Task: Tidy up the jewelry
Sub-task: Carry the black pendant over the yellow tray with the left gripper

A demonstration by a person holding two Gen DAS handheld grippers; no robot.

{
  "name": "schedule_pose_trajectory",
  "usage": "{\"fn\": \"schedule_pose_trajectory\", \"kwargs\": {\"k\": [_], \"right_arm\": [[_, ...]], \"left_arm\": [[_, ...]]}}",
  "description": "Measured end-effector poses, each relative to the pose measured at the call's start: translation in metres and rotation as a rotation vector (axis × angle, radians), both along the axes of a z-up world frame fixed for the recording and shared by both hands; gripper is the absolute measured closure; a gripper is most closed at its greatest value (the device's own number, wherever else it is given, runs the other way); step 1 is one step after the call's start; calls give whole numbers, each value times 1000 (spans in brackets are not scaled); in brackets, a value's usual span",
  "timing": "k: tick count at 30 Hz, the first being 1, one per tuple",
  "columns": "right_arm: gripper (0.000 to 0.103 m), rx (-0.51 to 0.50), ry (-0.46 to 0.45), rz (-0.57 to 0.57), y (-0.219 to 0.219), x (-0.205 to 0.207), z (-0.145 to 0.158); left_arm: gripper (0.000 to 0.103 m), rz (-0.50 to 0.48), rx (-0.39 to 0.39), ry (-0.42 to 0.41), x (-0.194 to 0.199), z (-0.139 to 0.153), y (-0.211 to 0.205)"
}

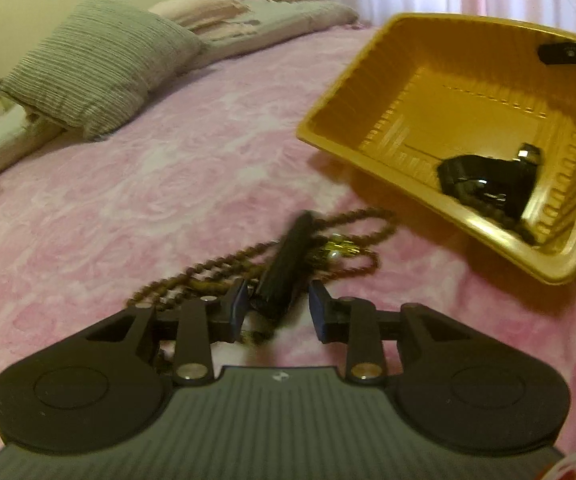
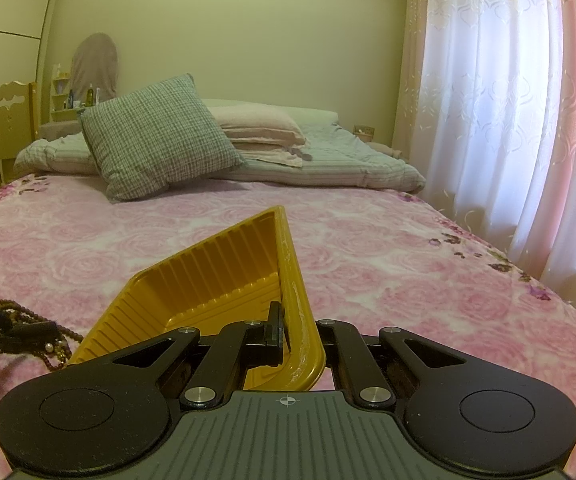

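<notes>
A yellow plastic tray rests tilted on the pink bed, with a black watch and dark beads inside. My right gripper is shut on the tray's wall and tips it up; one of its fingers shows at the tray's far rim in the left wrist view. My left gripper is open, its jaws on either side of a black strap-like piece lying on a brown bead necklace with gold bits. The necklace pile also shows in the right wrist view.
A pink rose-pattern blanket covers the bed. A grey cushion and folded pink and grey bedding lie at the far end. White curtains hang on the right. A wooden chair stands far left.
</notes>
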State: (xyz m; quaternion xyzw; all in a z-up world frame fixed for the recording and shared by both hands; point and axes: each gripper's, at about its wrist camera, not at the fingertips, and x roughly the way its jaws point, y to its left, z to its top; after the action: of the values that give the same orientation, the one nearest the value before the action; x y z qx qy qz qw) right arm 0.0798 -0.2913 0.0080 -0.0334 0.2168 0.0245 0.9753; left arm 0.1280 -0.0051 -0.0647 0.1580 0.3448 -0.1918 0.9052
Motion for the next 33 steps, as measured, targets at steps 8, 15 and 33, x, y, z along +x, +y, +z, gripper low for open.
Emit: {"fn": "schedule_pose_trajectory", "kwargs": {"k": [8, 15, 33], "right_arm": [[97, -1, 0, -1, -1, 0, 0], [97, 1, 2, -8, -2, 0, -1], [97, 4, -2, -4, 0, -1, -1]], "left_arm": [[74, 7, 6, -24, 3, 2, -11], [82, 53, 16, 2, 15, -3, -13], [83, -19, -305, 3, -18, 59, -26]]}}
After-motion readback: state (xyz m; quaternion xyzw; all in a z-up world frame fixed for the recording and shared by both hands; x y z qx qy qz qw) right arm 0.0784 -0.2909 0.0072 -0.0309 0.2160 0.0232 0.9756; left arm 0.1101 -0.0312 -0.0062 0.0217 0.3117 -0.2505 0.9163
